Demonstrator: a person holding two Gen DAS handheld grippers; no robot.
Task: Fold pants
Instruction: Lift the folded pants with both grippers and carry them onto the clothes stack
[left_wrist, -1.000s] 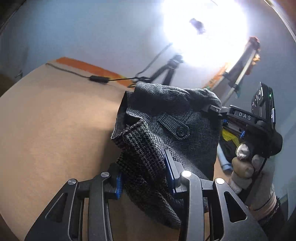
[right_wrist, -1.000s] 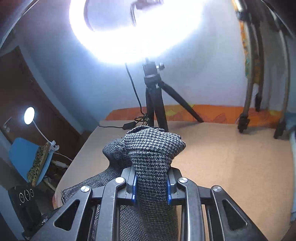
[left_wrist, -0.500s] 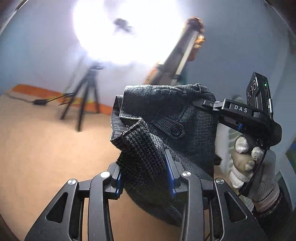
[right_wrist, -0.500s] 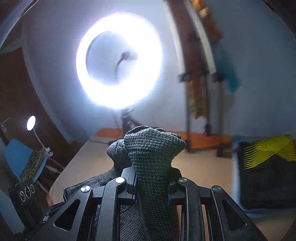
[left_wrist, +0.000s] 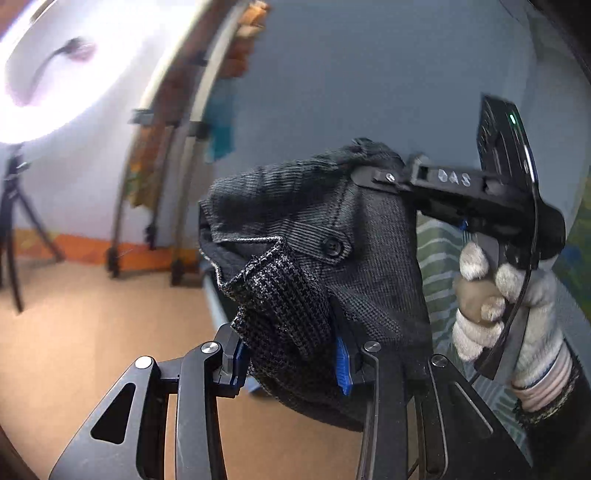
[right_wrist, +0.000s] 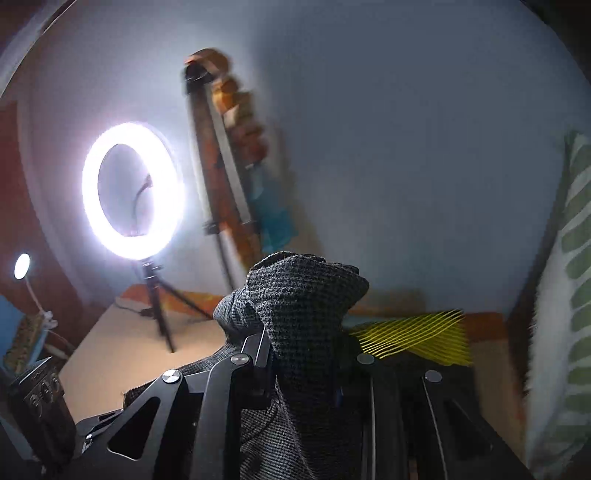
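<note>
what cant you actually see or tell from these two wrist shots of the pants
- Left wrist view: the pants run below the left gripper, so the legs are cut off.
- Right wrist view: the right gripper hides its pinch point under bunched cloth.
- Right wrist view: motion blur smears the stand beside the ring light.

A home room set up for filming — ring light (right_wrist: 133, 195) on a tripod (right_wrist: 157, 295), patterned curtain (right_wrist: 565, 295).
</note>
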